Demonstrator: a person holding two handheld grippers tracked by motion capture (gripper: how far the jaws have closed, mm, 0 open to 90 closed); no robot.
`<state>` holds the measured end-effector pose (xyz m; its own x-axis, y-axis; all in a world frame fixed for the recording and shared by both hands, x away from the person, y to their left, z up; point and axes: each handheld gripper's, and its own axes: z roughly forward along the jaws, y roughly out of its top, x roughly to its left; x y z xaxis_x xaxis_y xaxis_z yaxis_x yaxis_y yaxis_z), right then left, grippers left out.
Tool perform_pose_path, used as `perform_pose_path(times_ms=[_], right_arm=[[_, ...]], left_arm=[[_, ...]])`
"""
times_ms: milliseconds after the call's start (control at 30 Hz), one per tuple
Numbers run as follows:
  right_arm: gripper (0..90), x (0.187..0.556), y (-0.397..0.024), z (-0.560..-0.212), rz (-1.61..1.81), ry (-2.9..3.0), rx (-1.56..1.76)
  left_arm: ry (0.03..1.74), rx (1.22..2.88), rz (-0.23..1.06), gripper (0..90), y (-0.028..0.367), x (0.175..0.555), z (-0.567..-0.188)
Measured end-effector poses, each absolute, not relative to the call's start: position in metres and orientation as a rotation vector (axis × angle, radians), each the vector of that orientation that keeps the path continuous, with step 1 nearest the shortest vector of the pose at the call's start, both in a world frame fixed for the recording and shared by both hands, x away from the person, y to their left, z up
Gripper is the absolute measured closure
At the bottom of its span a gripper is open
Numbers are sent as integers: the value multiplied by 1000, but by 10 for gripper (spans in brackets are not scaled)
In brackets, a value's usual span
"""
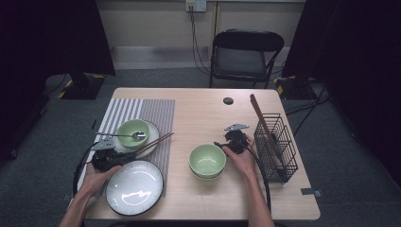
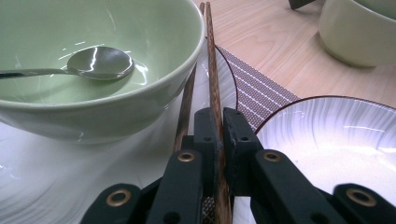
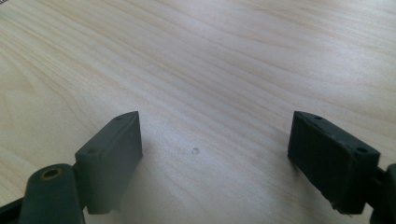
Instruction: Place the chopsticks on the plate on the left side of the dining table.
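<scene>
Left gripper (image 2: 215, 135) clamped on one brown wooden chopstick (image 2: 212, 70), lower centre, second stick beside the pale green ceramic bowl (image 2: 116, 107). Right gripper (image 3: 215, 154) open over bare wooden table (image 3: 210, 56). Step judged: setting chopsticks down. Next: lower, then release.

Glossy glazed bowl (image 2: 93, 93), shiny metal spoon (image 2: 98, 63), wooden chopsticks (image 2: 212, 79), matt black tongs (image 2: 217, 135).
</scene>
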<state>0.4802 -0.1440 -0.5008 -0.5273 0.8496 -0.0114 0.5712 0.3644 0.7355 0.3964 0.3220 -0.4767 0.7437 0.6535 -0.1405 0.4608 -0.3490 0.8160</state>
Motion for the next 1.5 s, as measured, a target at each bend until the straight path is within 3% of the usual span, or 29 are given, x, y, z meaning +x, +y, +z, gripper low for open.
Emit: perform_pose_path(times_ms=[200, 733, 1133, 1500], right_arm=[[170, 480, -144, -501, 974, 2240, 1239], [170, 480, -144, -501, 974, 2240, 1239], [170, 480, -144, -501, 973, 2240, 1239], [170, 480, -144, -501, 974, 2240, 1239]], left_arm=[[860, 2003, 266, 816, 323, 397, -477], [856, 2010, 263, 838, 330, 393, -475], [817, 1908, 227, 824, 324, 394, -455], [858, 2014, 195, 847, 310, 405, -470]])
